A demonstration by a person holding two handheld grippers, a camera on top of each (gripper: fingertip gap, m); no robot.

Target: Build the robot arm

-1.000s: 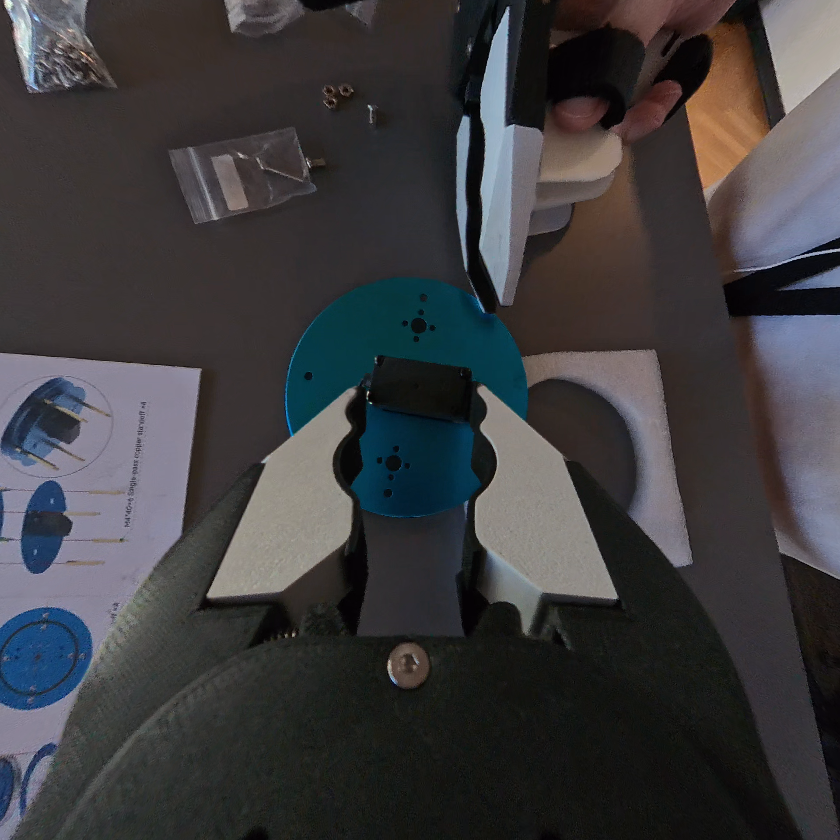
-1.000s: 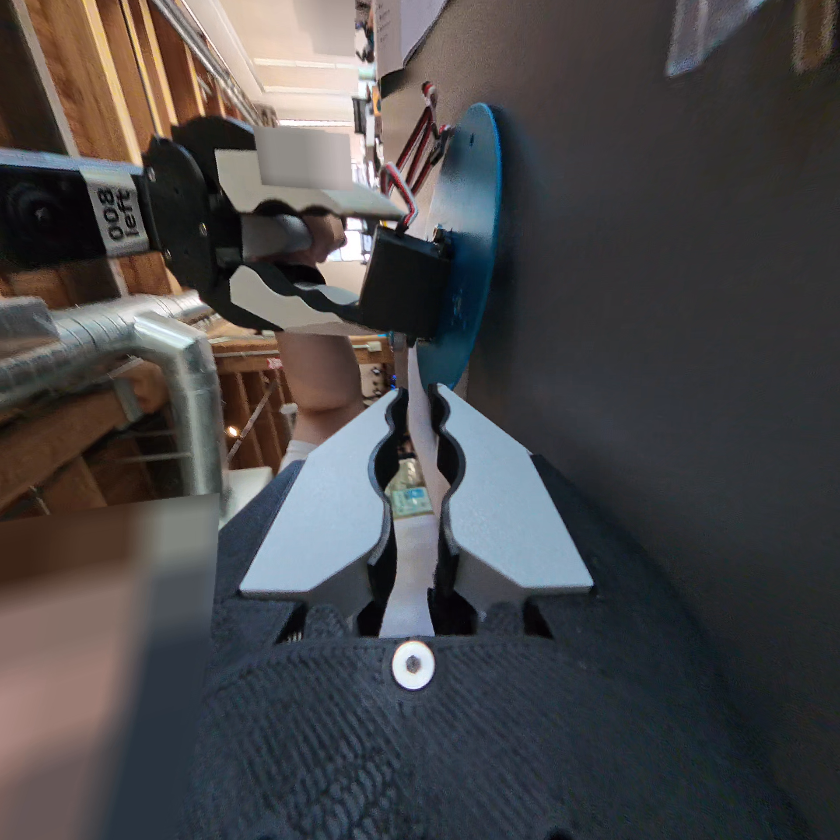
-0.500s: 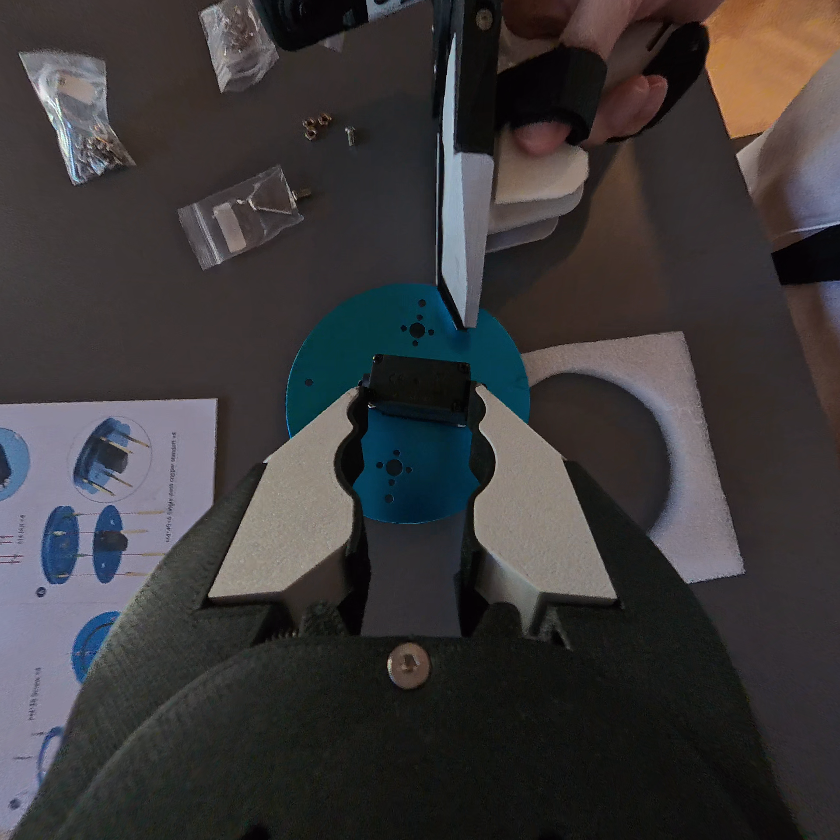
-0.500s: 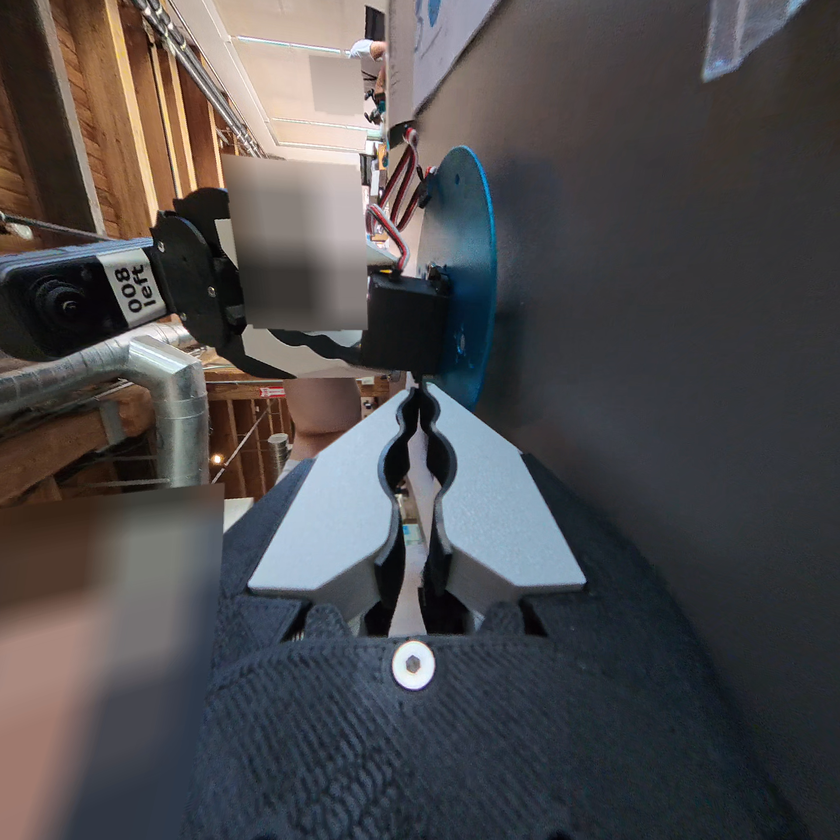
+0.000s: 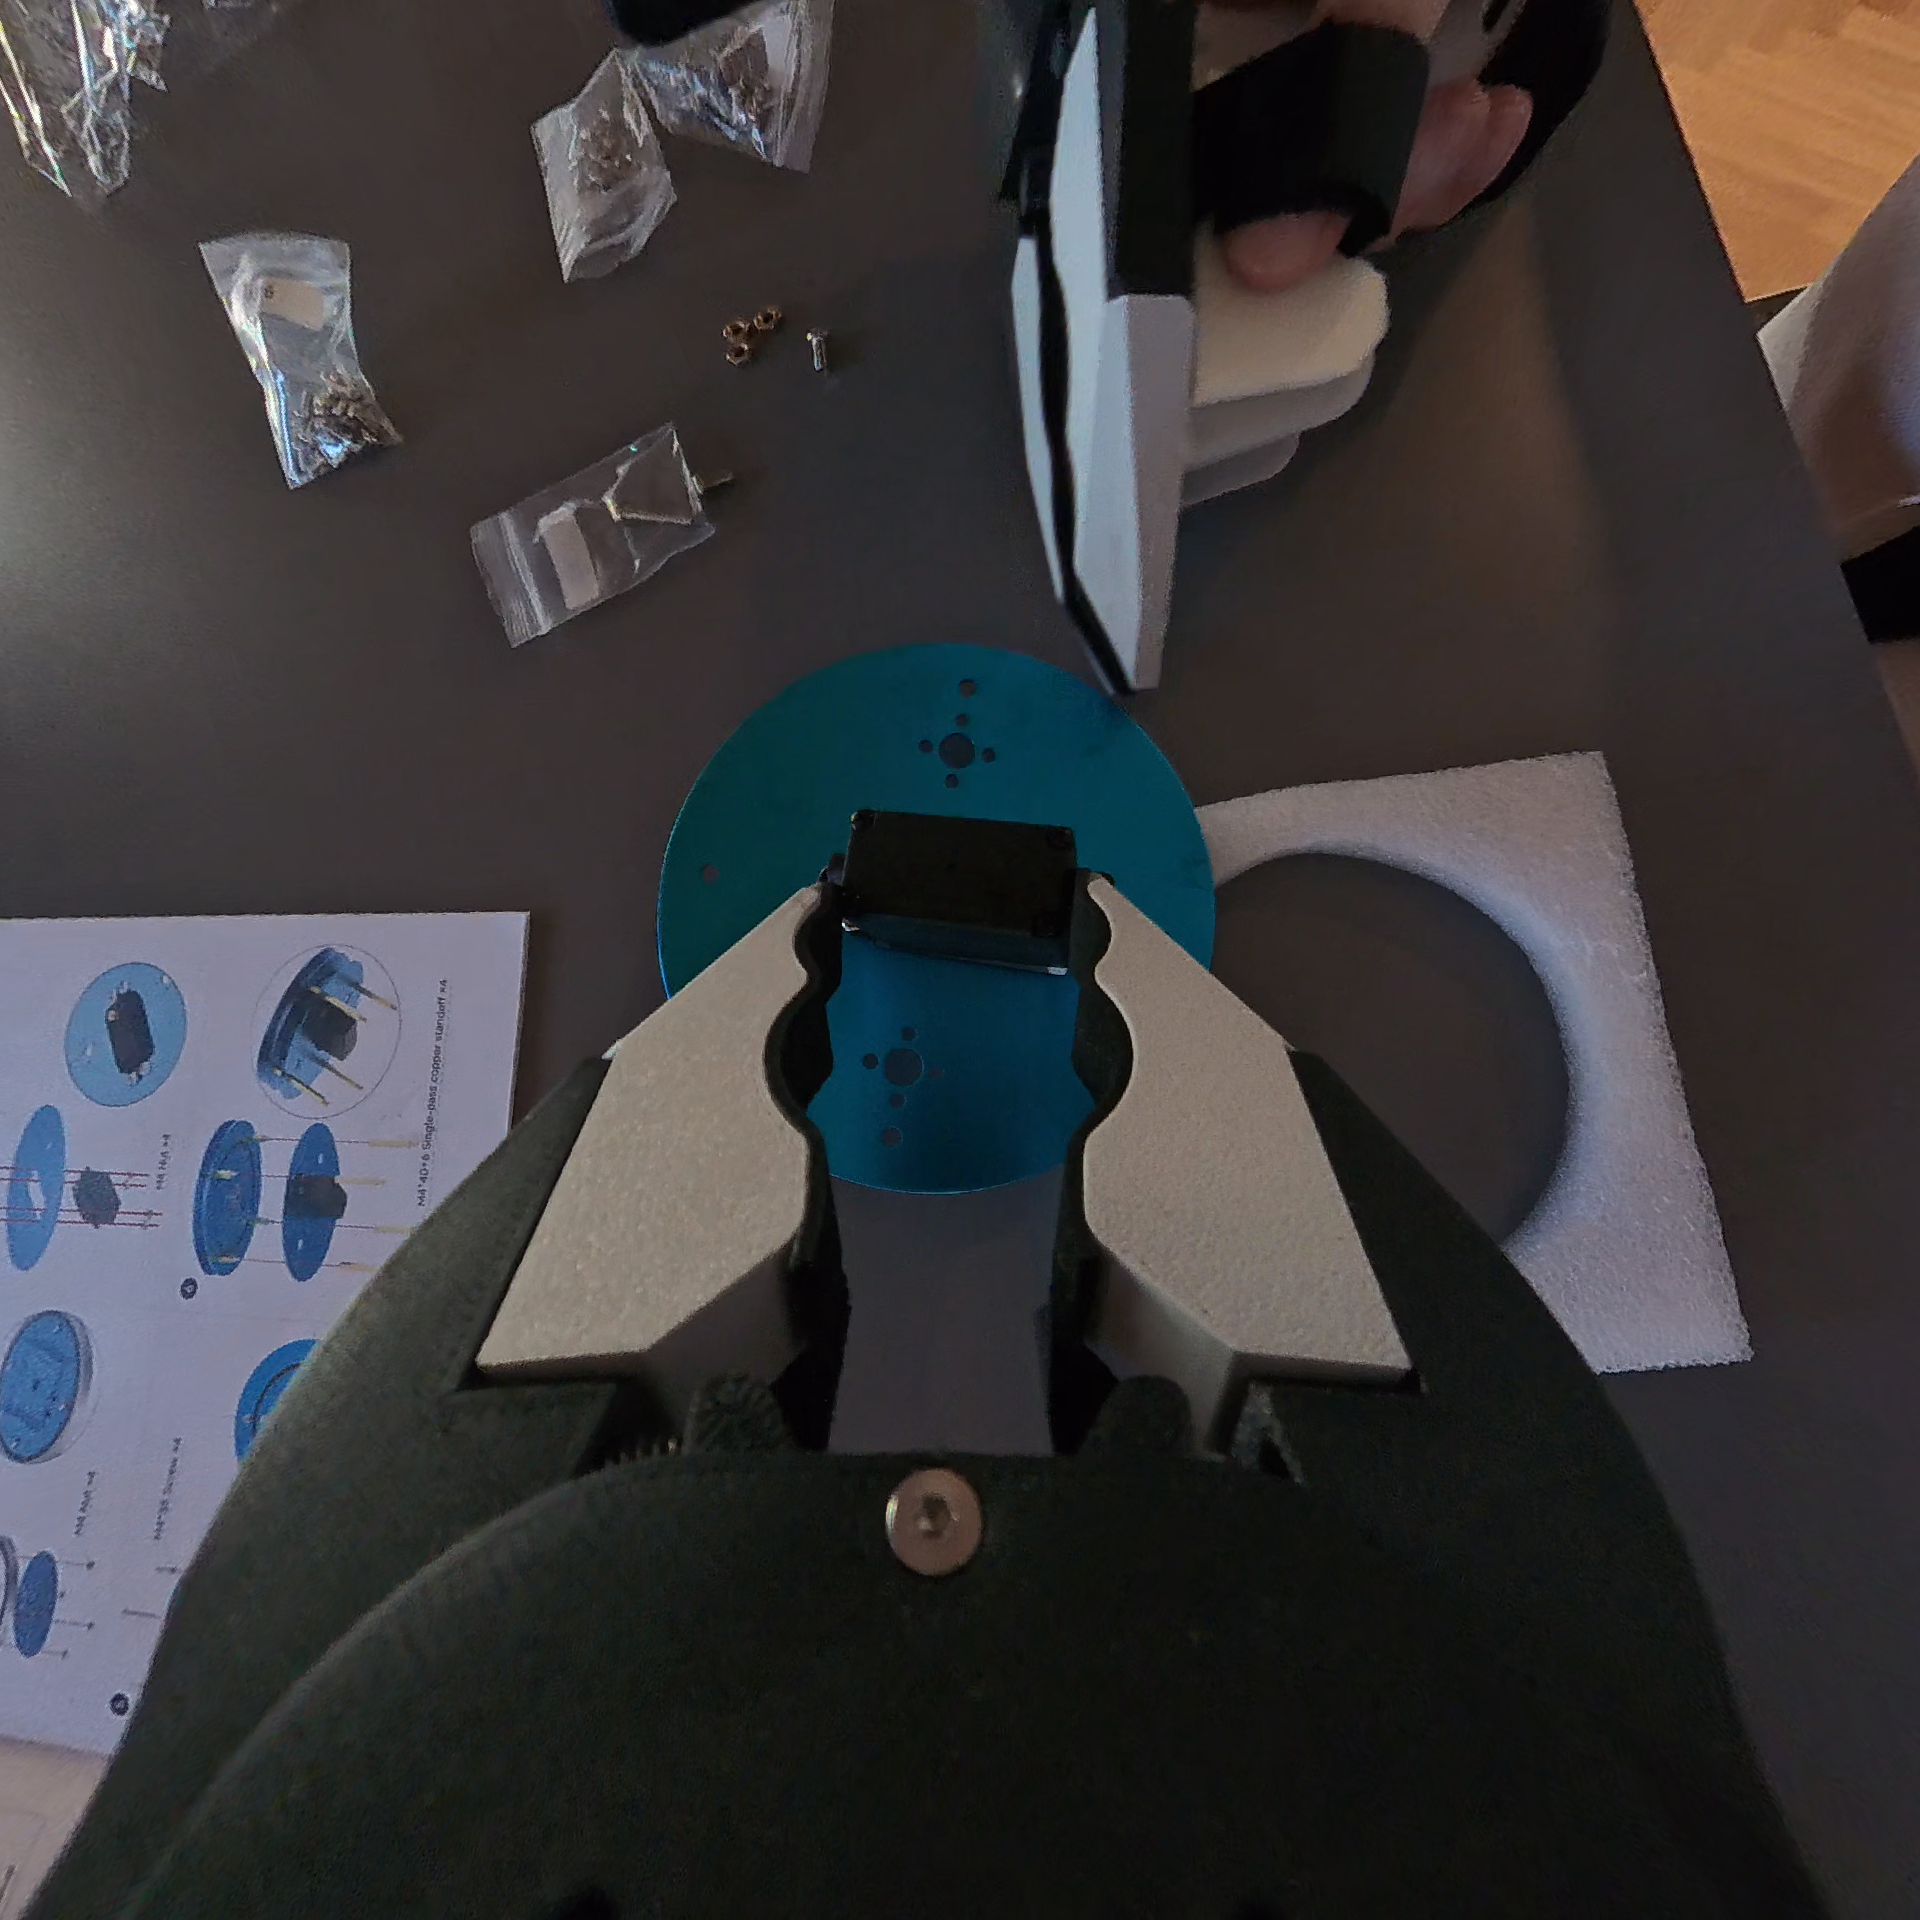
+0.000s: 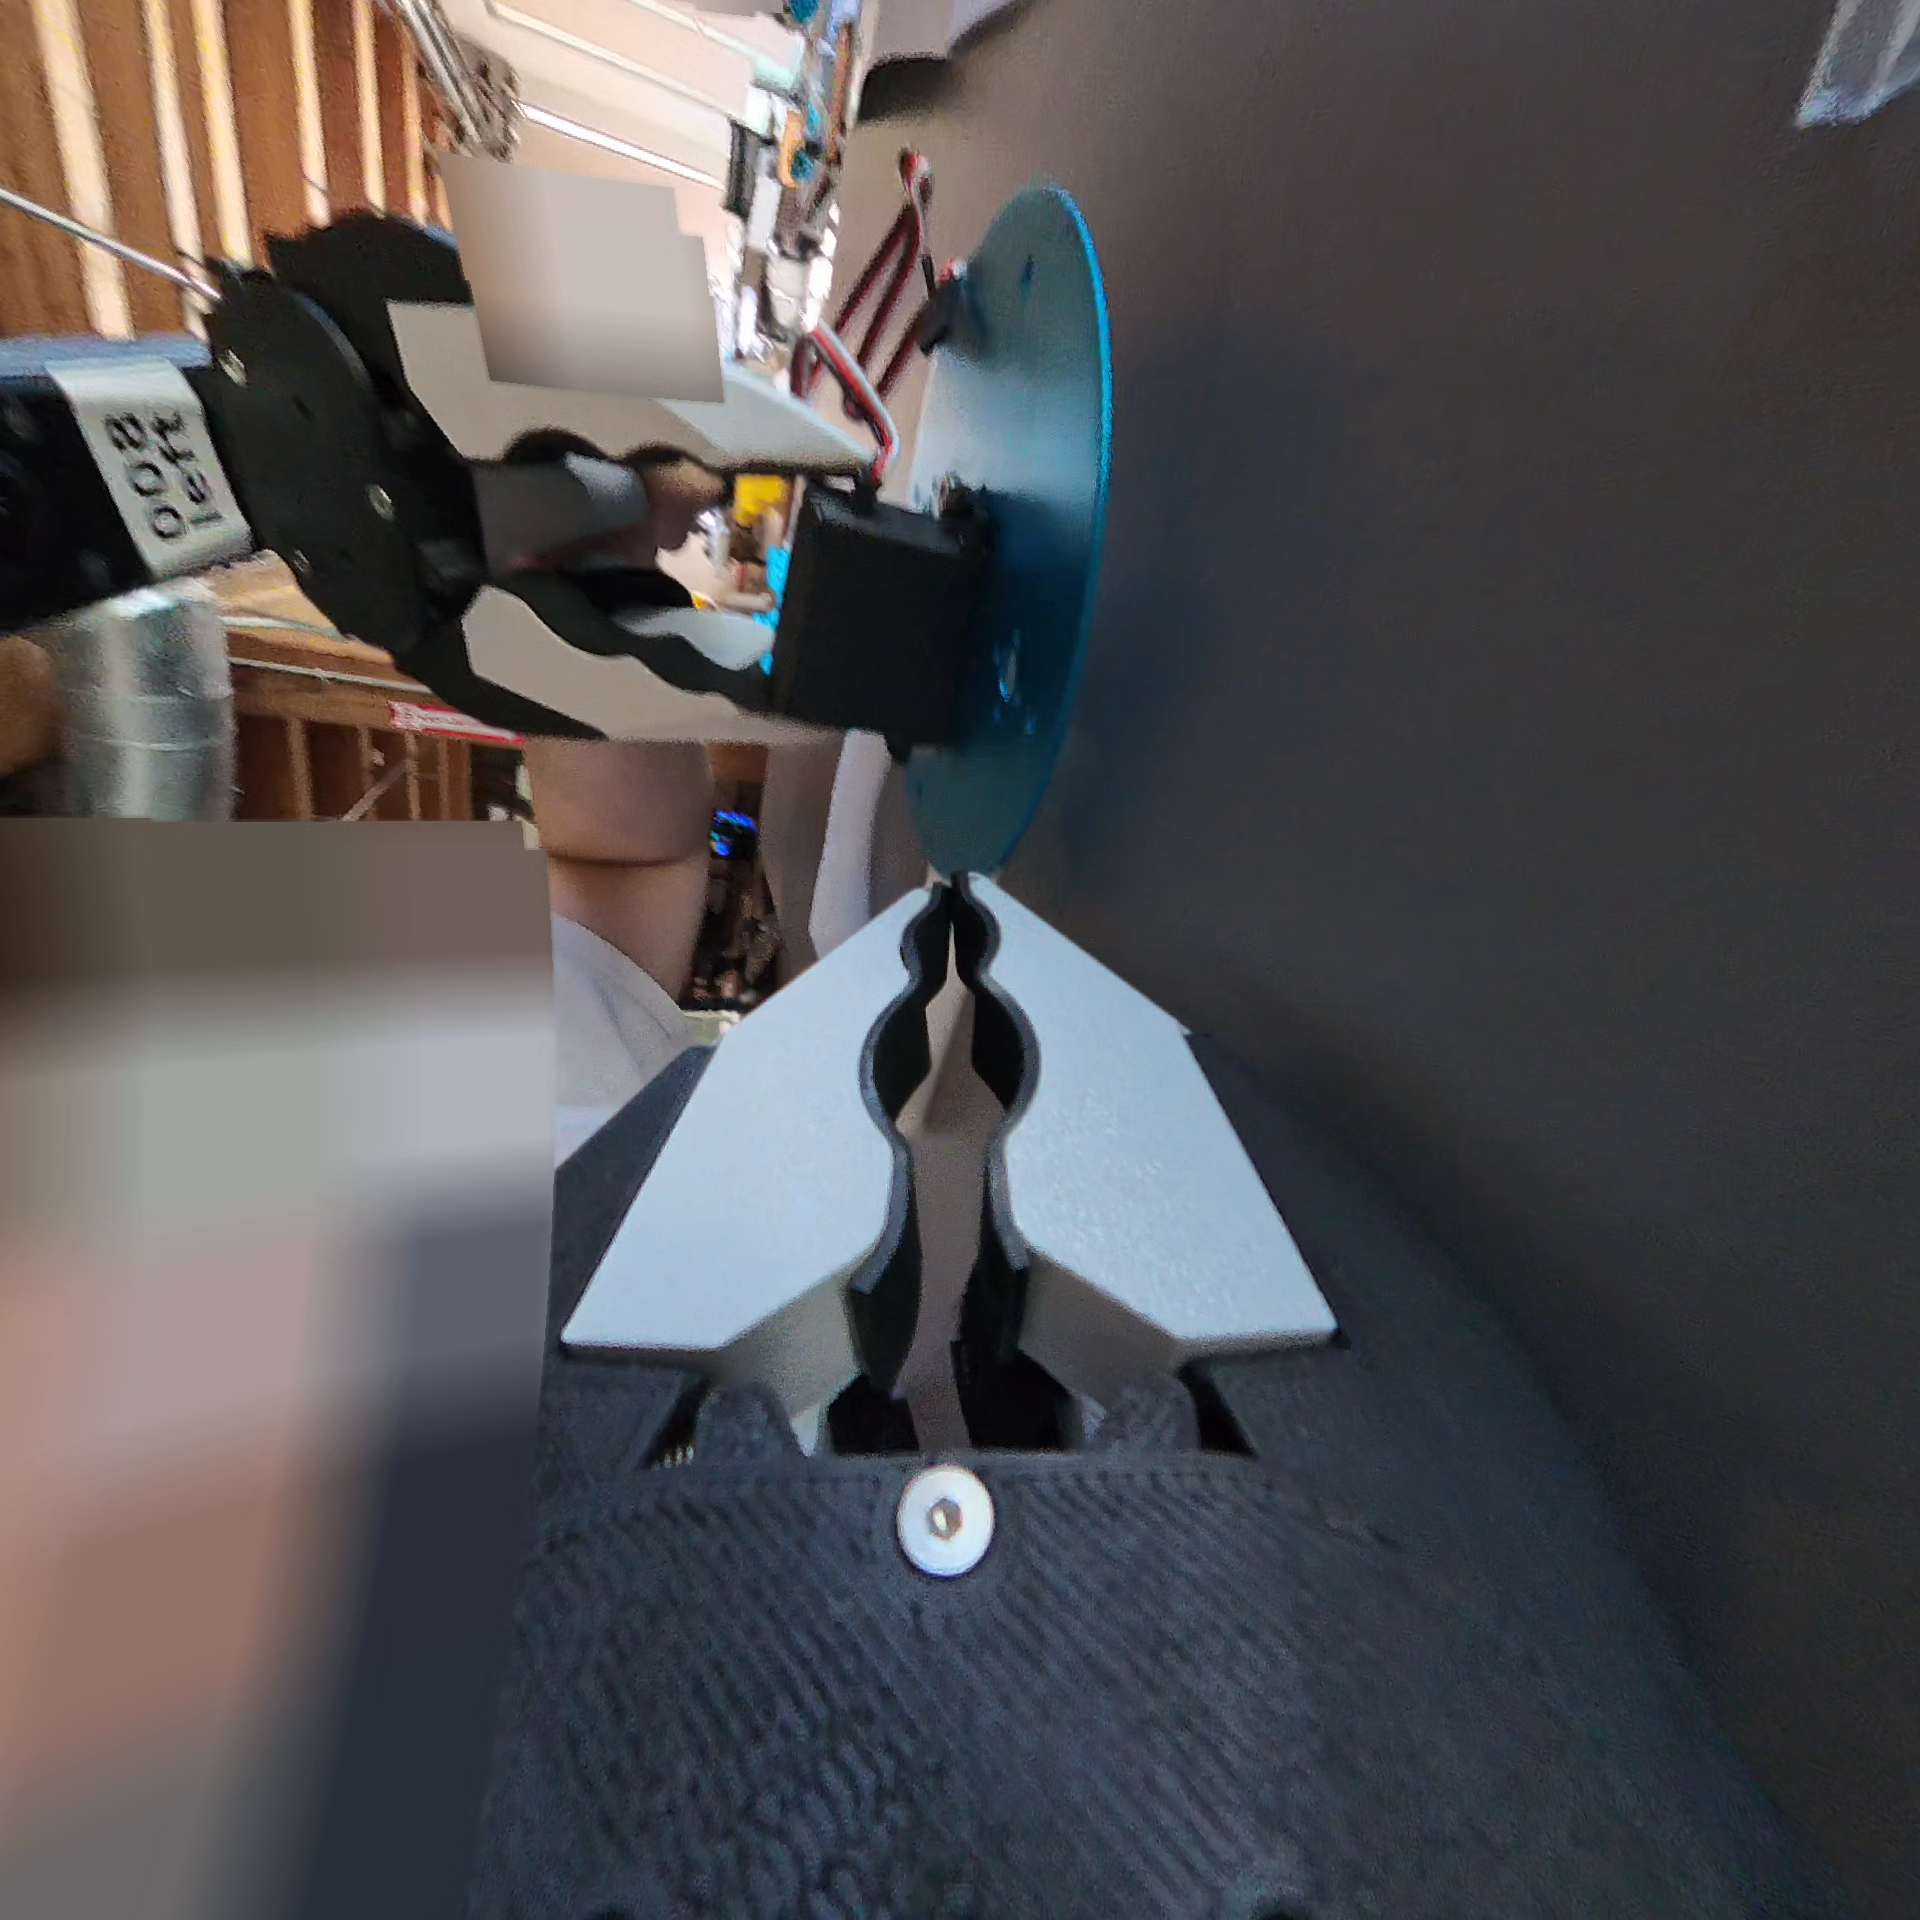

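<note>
Discs: one blue disc (image 5: 810, 790), one black servo (image 5: 956, 894) on it.
Bags: five clear hardware bags (image 5: 592, 530).
Left claw (image 5: 956, 914): clamped on the servo.
Right claw (image 6: 961, 883): pinched together at disc's edge; grip unclear.
Surface: dark grey table (image 5: 312, 727); wooden wall (image 6: 156, 156).

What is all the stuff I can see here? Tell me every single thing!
round blue metal disc: one, blue, table centre, held up off the table.
black box-shaped servo: one, black, mounted on the disc, between the left gripper's fingertips.
red and white wires: one bundle, behind the disc.
white foam square with a round hole: one, right of the disc.
clear plastic bags of small hardware: about six, far side.
loose brass nuts: a few, beside a small silver screw.
printed instruction sheet: one, white with blue drawings, left.
dark grey table: one.
left gripper: shut on the servo.
right gripper: jaws nearly shut, tips at the disc's edge.
</note>
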